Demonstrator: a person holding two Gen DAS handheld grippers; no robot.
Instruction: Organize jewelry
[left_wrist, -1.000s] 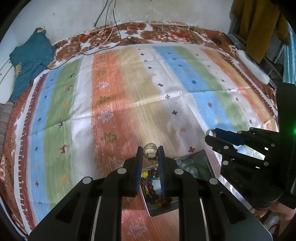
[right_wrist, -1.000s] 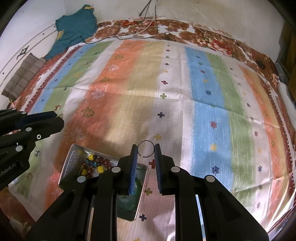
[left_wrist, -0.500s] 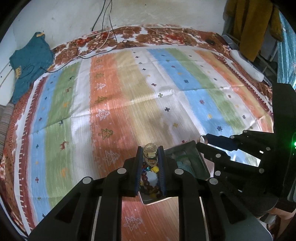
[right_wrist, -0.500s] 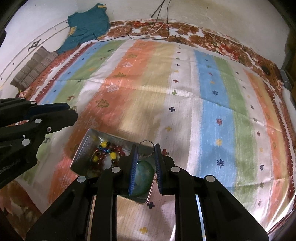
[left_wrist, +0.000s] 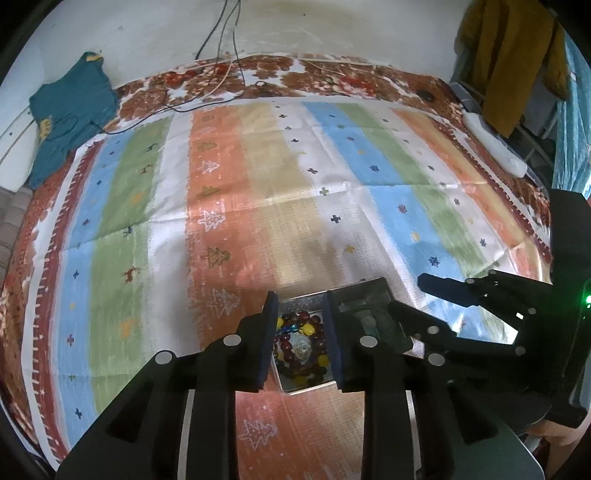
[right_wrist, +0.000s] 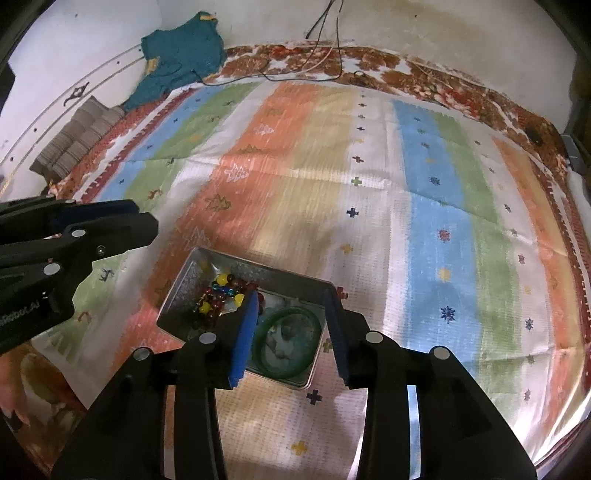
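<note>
Tray (right_wrist: 207, 264), metal, two compartments, lower centre of both views, resting on a striped bedspread (left_wrist: 229, 206) over a bed.

Left tongs (left_wrist: 300, 328): jaws now spread wide and empty, held above the left compartment. A second ago and half a second ago a stack of gold bangles was pinched between them; that stack is no longer held. A pale, shiny item (left_wrist: 302, 345) is seen lying on the bead necklace (left_wrist: 299, 332) in the compartment below, probably the released stack, though blur prevents certainty.

Right tongs (right_wrist: 291, 334): jaws likewise parted wide, nothing gripped, held above the right compartment. A thin wire ring was held between them in both earlier views and is gone from the grip. It cannot be made out clearly in the compartment, where a green bangle (right_wrist: 288, 341) lies flat.

Necklace of red, yellow and blue beads: left compartment, as before.

Assessment: both pieces are judged to have been dropped into their compartments at nearly the same moment, so this pair is sorted. No loose jewelry is visible on the bedspread; the task appears close to done or done.
</note>
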